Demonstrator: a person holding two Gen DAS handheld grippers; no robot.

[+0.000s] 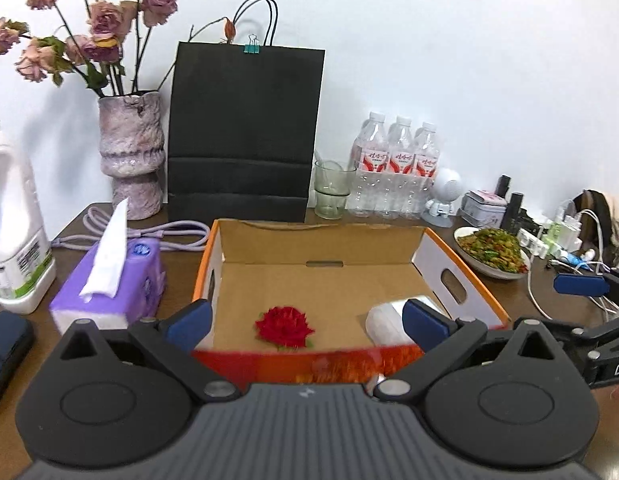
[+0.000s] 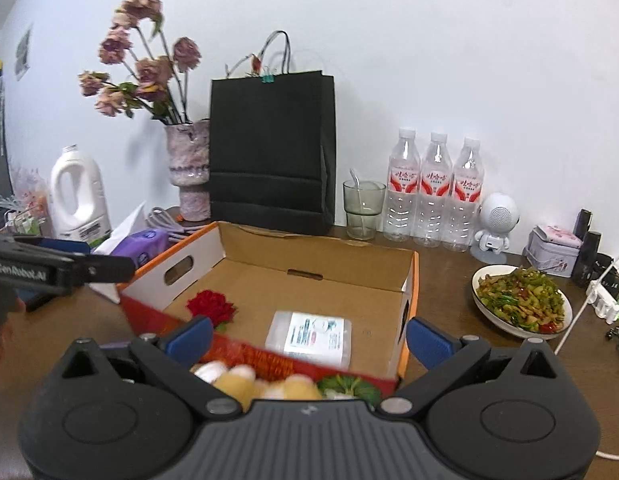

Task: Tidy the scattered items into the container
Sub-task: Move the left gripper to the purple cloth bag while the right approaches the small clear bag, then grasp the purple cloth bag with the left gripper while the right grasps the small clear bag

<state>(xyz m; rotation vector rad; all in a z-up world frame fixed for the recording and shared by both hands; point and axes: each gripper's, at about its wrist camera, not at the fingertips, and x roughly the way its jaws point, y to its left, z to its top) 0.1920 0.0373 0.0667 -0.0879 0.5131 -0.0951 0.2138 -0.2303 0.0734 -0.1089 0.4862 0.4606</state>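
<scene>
- Left wrist view: the left gripper [image 1: 307, 322] has its blue-padded fingers spread wide with nothing between them, poised at the near wall of the cardboard box [image 1: 461, 276].
- Ahead of and between the fingers, a red fabric flower [image 1: 284, 327] lies on the box floor; a white wipes packet [image 1: 389, 322] lies just behind the right-hand pad.
- To the left of the claw stands a purple tissue box [image 1: 121, 280]; beyond the box stands a black paper bag [image 1: 245, 136].
- At the right edge the other claw's blue pad shows.
- Right wrist view: the right gripper [image 2: 309, 340] is likewise spread and holds nothing, hovering at the box [image 2: 321, 256] near edge.
- The flower [image 2: 210, 306] sits ahead toward the left finger, the packet [image 2: 311, 338] lies flat between the fingers.
- A plate of stir-fry [image 2: 521, 300] rests on the table to the right of the claw.
</scene>
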